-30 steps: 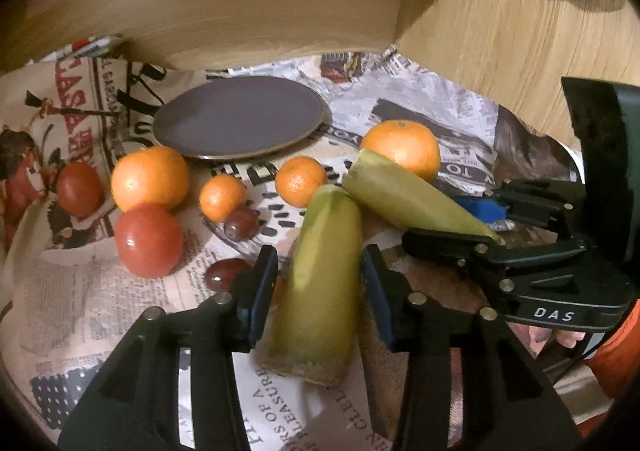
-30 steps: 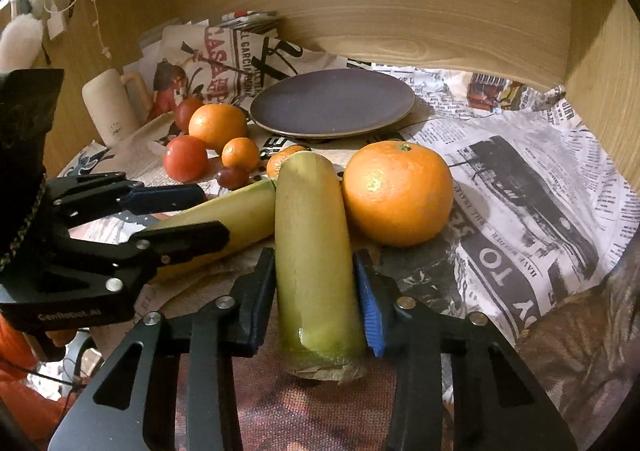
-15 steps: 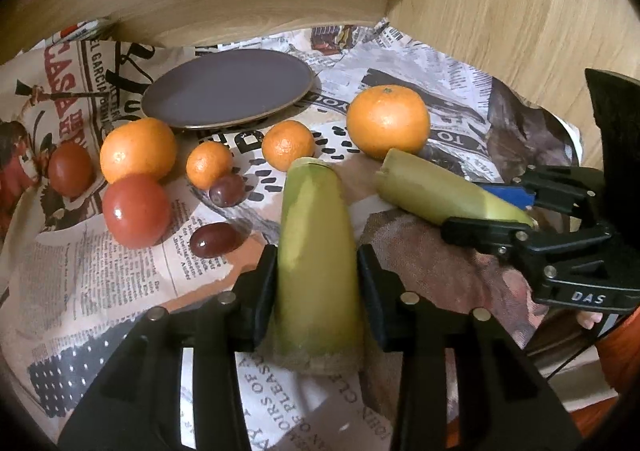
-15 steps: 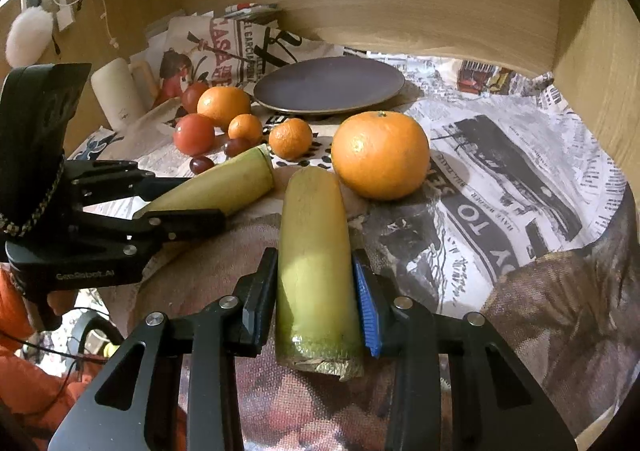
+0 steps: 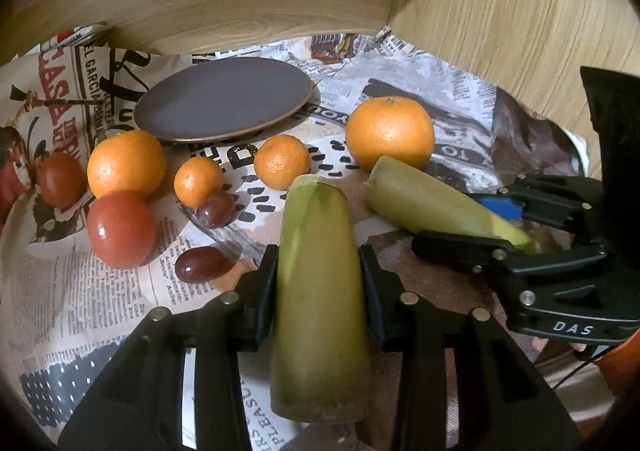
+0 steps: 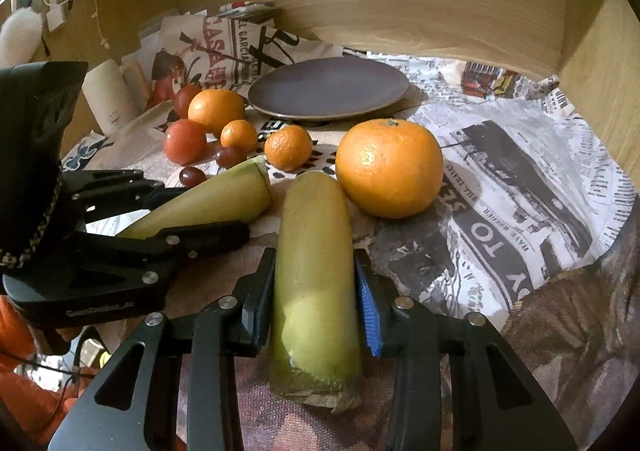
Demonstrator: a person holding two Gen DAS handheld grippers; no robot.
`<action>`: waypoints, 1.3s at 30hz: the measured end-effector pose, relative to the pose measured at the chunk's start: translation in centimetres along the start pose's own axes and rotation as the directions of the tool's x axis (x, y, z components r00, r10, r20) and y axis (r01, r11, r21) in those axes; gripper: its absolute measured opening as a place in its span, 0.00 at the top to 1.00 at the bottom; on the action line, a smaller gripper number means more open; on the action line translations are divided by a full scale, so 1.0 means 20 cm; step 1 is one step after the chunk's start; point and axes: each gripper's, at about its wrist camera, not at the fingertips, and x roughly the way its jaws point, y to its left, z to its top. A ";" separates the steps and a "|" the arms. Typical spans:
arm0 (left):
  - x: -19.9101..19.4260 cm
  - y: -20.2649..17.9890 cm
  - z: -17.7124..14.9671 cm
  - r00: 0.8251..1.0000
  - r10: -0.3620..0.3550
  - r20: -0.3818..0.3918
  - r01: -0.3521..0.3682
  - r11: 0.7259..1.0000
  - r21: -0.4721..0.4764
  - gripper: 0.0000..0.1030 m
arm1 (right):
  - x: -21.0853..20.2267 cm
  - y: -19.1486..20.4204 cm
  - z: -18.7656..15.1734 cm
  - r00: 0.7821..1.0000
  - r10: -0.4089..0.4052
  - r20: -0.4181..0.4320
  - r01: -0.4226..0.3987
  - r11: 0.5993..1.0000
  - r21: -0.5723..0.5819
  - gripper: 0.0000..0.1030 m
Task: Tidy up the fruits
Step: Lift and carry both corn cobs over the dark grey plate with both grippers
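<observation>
My left gripper (image 5: 318, 283) is shut on a green corn cob (image 5: 320, 291) and holds it above the newspaper. My right gripper (image 6: 314, 283) is shut on a second green corn cob (image 6: 314, 271). Each gripper with its cob shows in the other's view: the right one (image 5: 472, 227) at right, the left one (image 6: 192, 211) at left. A dark plate (image 5: 224, 99) lies at the back. A large orange (image 6: 390, 167), smaller oranges (image 5: 282, 161), tomatoes (image 5: 120, 229) and grapes (image 5: 200, 265) lie on the paper.
Newspaper (image 6: 520, 179) covers the surface. Wooden walls (image 6: 400, 3) close off the back and right. A white mug (image 6: 108, 95) stands at the far left in the right wrist view.
Both grippers have lifted their corn cobs off the paper and drawn them back and apart. The left gripper's jaws have closed onto its cob.
</observation>
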 end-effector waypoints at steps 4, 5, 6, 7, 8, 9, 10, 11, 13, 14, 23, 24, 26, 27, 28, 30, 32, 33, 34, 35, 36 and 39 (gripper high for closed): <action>-0.08 0.00 0.02 0.998 0.022 0.055 -0.023 1.000 0.011 0.63 | -0.07 0.01 0.03 0.998 -0.006 0.055 0.007 1.000 -0.006 0.67; -0.10 0.00 0.03 0.998 0.025 0.065 -0.025 1.000 0.012 0.63 | -0.08 0.02 0.04 0.998 -0.012 0.068 0.013 1.000 -0.010 0.67; -0.12 0.00 0.04 0.997 0.026 0.076 -0.027 1.000 0.012 0.63 | -0.10 0.02 0.05 0.997 -0.015 0.081 0.016 1.000 -0.011 0.67; -0.14 0.00 0.05 0.996 0.029 0.088 -0.030 0.999 0.012 0.63 | -0.11 0.02 0.07 0.996 -0.014 0.092 0.015 1.000 -0.011 0.67; -0.16 0.01 0.06 0.995 0.033 0.099 -0.034 0.999 0.010 0.63 | -0.13 0.02 0.08 0.995 -0.014 0.103 0.015 1.000 -0.013 0.67; -0.18 0.01 0.08 0.993 0.035 0.111 -0.036 0.999 0.009 0.63 | -0.14 0.02 0.10 0.993 -0.017 0.114 0.018 1.000 -0.013 0.67; -0.20 0.02 0.09 0.991 0.039 0.125 -0.040 0.999 0.006 0.63 | -0.15 0.03 0.11 0.992 -0.022 0.124 0.024 1.000 -0.016 0.67; -0.21 0.02 0.10 0.990 0.043 0.135 -0.044 0.999 0.004 0.63 | -0.16 0.03 0.12 0.991 -0.028 0.134 0.031 0.999 -0.019 0.67; -0.24 0.04 0.13 0.986 0.050 0.159 -0.050 0.999 -0.004 0.63 | -0.17 0.03 0.15 0.987 -0.037 0.155 0.041 0.999 -0.021 0.67; -0.25 0.05 0.14 0.984 0.053 0.168 -0.052 0.999 -0.008 0.63 | -0.18 0.02 0.17 0.985 -0.039 0.167 0.043 0.999 -0.020 0.67; -0.34 0.17 0.27 0.967 0.090 0.238 -0.081 0.996 -0.045 0.63 | -0.22 0.01 0.35 0.967 -0.062 0.248 0.072 0.997 -0.031 0.67; -0.34 0.19 0.29 0.965 0.096 0.245 -0.087 0.995 -0.047 0.63 | -0.23 0.01 0.37 0.965 -0.064 0.256 0.075 0.997 -0.033 0.67; -0.36 0.22 0.32 0.960 0.107 0.259 -0.096 0.994 -0.052 0.63 | -0.23 0.01 0.41 0.960 -0.067 0.272 0.080 0.996 -0.037 0.67; -0.36 0.22 0.34 0.958 0.110 0.263 -0.098 0.994 -0.055 0.63 | -0.23 0.01 0.43 0.958 -0.067 0.277 0.081 0.996 -0.039 0.67; -0.37 0.24 0.36 0.957 0.112 0.268 -0.100 0.993 -0.058 0.63 | -0.23 0.01 0.45 0.957 -0.068 0.284 0.083 0.996 -0.040 0.67; -0.37 0.26 0.39 0.954 0.122 0.275 -0.108 0.992 -0.063 0.63 | -0.22 0.01 0.48 0.953 -0.068 0.296 0.084 0.996 -0.041 0.67; -0.37 0.28 0.42 0.950 0.130 0.282 -0.116 0.991 -0.065 0.63 | -0.21 0.01 0.52 0.951 -0.068 0.302 0.084 0.996 -0.041 0.67; -0.36 0.29 0.44 0.949 0.132 0.285 -0.118 0.991 -0.067 0.63 | -0.20 0.01 0.53 0.950 -0.067 0.305 0.084 0.996 -0.041 0.67; -0.36 0.30 0.46 0.949 0.134 0.286 -0.119 0.990 -0.070 0.63 | -0.19 0.01 0.55 0.950 -0.066 0.306 0.083 0.996 -0.043 0.67; -0.35 0.32 0.47 0.949 0.135 0.286 -0.119 0.990 -0.072 0.63 | -0.18 0.01 0.56 0.950 -0.065 0.307 0.082 0.996 -0.044 0.67; -0.35 0.32 0.48 0.949 0.136 0.285 -0.121 0.990 -0.072 0.63 | -0.17 0.01 0.58 0.950 -0.064 0.306 0.082 0.996 -0.045 0.67; -0.32 0.35 0.52 0.949 0.144 0.281 -0.127 0.989 -0.077 0.63 | -0.12 0.01 0.63 0.952 -0.057 0.299 0.075 0.996 -0.049 0.67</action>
